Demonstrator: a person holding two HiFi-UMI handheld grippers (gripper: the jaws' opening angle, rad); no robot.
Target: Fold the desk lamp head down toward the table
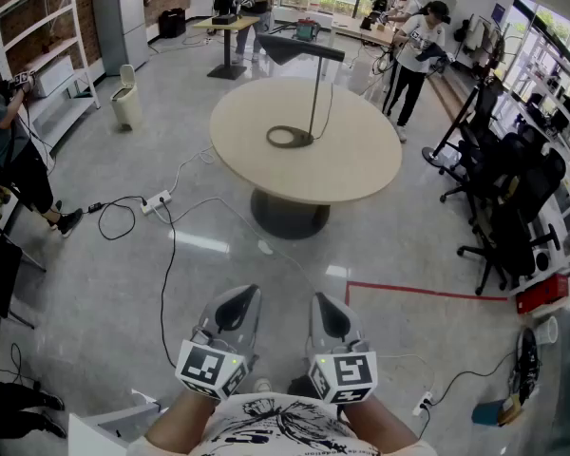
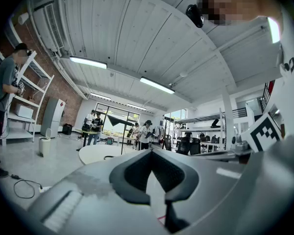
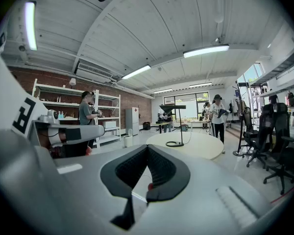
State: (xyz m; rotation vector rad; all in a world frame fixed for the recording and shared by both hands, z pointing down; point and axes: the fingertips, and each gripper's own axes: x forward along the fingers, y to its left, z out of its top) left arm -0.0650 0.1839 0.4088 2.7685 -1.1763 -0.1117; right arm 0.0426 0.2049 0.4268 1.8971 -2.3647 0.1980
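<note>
Nearest us, well short of the tabletop (image 1: 366, 164), we hold the left hand-held gripper (image 1: 236, 309) and the right hand-held gripper (image 1: 329, 313) side by side, each with jaws closed on nothing. Farther off, the desk lamp (image 1: 316, 93) stands upright near the tabletop's middle, its head raised.

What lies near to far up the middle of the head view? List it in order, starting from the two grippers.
left gripper and right gripper side by side → table pedestal → round table → lamp base ring → lamp head → far desk
</note>
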